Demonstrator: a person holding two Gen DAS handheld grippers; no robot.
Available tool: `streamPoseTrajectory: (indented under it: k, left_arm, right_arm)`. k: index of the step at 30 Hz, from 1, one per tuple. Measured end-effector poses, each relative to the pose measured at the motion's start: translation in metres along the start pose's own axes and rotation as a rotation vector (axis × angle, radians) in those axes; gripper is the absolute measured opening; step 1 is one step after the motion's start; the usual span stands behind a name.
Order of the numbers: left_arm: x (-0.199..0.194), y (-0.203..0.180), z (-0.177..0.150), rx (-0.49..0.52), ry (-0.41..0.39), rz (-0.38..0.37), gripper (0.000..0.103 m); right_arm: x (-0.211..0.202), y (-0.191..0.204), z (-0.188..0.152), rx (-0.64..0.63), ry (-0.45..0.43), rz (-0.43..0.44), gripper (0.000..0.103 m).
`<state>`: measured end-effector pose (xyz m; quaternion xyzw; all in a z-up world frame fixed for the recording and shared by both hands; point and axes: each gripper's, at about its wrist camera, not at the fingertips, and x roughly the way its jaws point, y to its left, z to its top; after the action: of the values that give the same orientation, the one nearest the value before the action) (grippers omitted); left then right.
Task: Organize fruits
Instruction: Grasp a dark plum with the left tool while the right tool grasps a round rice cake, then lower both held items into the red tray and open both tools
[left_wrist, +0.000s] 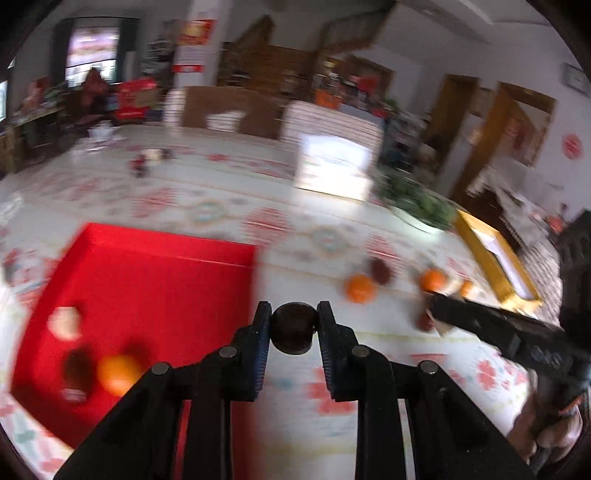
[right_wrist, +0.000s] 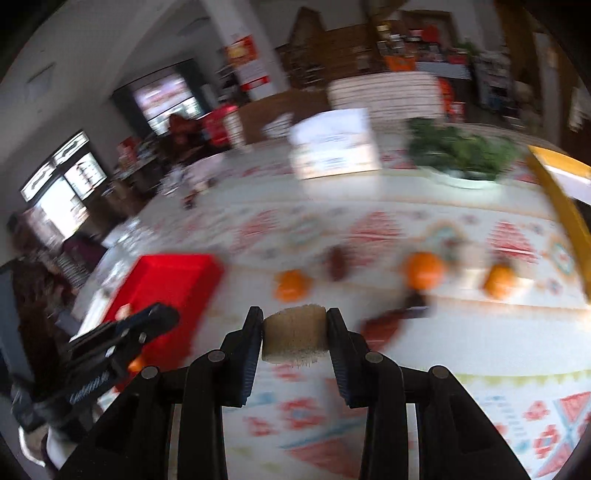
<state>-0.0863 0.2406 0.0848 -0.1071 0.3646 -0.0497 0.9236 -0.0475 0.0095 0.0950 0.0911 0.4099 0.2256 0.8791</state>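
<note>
Left wrist view: the left gripper (left_wrist: 294, 328) has its fingers clamped on a dark round fruit (left_wrist: 293, 328), lifted above the patterned worktop (left_wrist: 369, 369) just beside a red tray (left_wrist: 155, 280).

Right wrist view: the right gripper (right_wrist: 294, 329) has its fingers pressed on a pale tan fruit (right_wrist: 294, 332) above the worktop, oranges (right_wrist: 424, 270) beyond.

Pale fuzzy fruit (right_wrist: 295, 334) between right tongs (right_wrist: 295, 328)

A patterned tablecloth-covered table (right_wrist: 480, 332) carries a red tray (left_wrist: 147, 266), loose oranges (right_wrist: 423, 275) and a bowl of greens (right_wrist: 461, 155).
</note>
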Motion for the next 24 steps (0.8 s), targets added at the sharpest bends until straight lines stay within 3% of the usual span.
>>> streamPoseTrajectory:
  k: [5, 11, 17, 24]
  left_arm:
    - [-0.011, 0.063, 0.019, -0.058, -0.009, 0.109, 0.024]
    - [0.007, 0.111, 0.022, -0.145, 0.045, 0.138, 0.024]
    - [0.030, 0.125, 0.021, -0.174, 0.088, 0.147, 0.024]
    - [0.037, 0.131, 0.021, -0.202, 0.101, 0.125, 0.027]
  right_arm:
    - [0.038, 0.071, -0.003, -0.096, 0.054, 0.121, 0.038]
    - [0.091, 0.126, -0.006, -0.159, 0.132, 0.209, 0.038]
    - [0.135, 0.161, -0.021, -0.253, 0.185, 0.180, 0.038]
    - [0.152, 0.169, -0.029, -0.293, 0.214, 0.175, 0.039]
